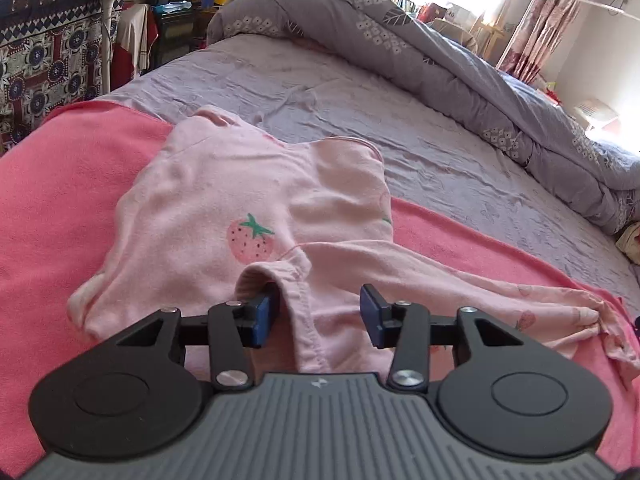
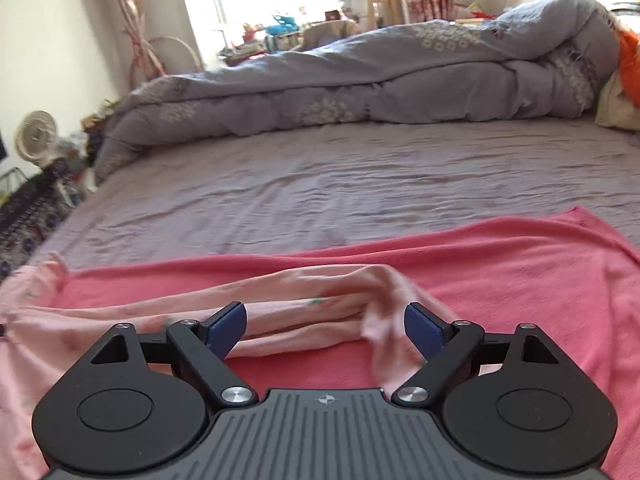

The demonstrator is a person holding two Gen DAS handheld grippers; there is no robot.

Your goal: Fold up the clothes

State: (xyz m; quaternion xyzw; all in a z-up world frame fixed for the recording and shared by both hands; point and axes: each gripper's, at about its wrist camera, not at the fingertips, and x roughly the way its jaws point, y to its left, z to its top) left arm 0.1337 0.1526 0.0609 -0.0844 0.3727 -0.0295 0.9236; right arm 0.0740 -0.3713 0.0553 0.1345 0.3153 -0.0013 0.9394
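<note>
Lilac-sheeted bed (image 1: pixel 400 120) under coral blanket (image 1: pixel 60 200) | pink strawberry-print garment (image 1: pixel 224 200) on blanket, partly folded, sleeve (image 2: pixel 304 312) trailing unfolded | left gripper (image 1: pixel 318 316) jaws apart, hem between, ungripped | right gripper (image 2: pixel 325 328) jaws wide astride sleeve, released | folding judged midway

Pink garment (image 2: pixel 24 360) cut off at left edge; window-side clutter (image 2: pixel 280 28) blurred, overexposed.
</note>
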